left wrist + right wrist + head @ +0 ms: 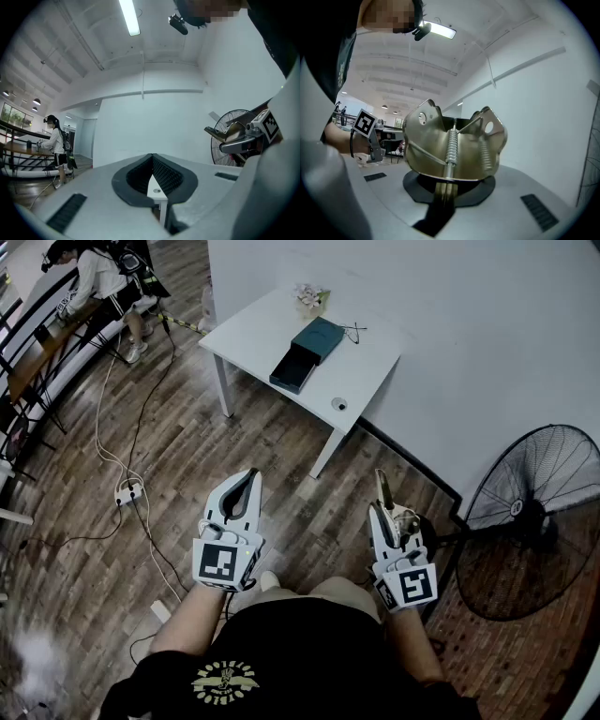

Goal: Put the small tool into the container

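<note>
Office-like hall; white desk point(253, 334), floor fan point(534, 521), power strip point(128, 491).

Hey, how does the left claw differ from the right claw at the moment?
The left claw holds nothing, while the right claw is clamped on a brass-coloured metal clip with a spring. The left claw's tips meet each other, leaving a bare oval gap behind them; the right claw's press on the clip's lower end instead. Both are closed and point level, forward.

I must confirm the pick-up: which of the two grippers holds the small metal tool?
The right gripper, shut on the brass-coloured spring tool; the left gripper has its jaws together with nothing between them.
</note>
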The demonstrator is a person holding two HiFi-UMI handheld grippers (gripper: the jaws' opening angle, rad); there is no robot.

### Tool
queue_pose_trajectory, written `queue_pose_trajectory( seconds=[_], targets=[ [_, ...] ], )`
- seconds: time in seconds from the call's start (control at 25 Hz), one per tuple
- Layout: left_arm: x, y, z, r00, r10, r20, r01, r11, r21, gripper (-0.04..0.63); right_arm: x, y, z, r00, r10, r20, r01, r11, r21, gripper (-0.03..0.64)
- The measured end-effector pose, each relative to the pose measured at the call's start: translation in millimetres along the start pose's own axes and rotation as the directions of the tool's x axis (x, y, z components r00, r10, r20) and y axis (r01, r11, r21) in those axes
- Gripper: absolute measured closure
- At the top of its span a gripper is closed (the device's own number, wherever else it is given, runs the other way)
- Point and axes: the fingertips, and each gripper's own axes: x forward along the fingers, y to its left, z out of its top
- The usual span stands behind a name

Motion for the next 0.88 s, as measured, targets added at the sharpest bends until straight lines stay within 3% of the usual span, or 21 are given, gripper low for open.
queue_pose_trajectory(
  seconds=[0.4, 0.88],
  targets=[
    [10, 10, -4, 1.000, 0.014, 0.020, -0.014, 1.000, 0.019, 0.588, 34, -10, 2, 0.999, 0.037, 0.018, -0.037, 0.999, 0.001, 0.574],
    [91, 18, 3, 0.999, 0.034, 0.040, -0.036, 0.997, 0.061, 0.588, 112, -94, -15, 0.993, 0.114, 0.037, -0.113, 0.993, -0.015, 0.574]
  ],
)
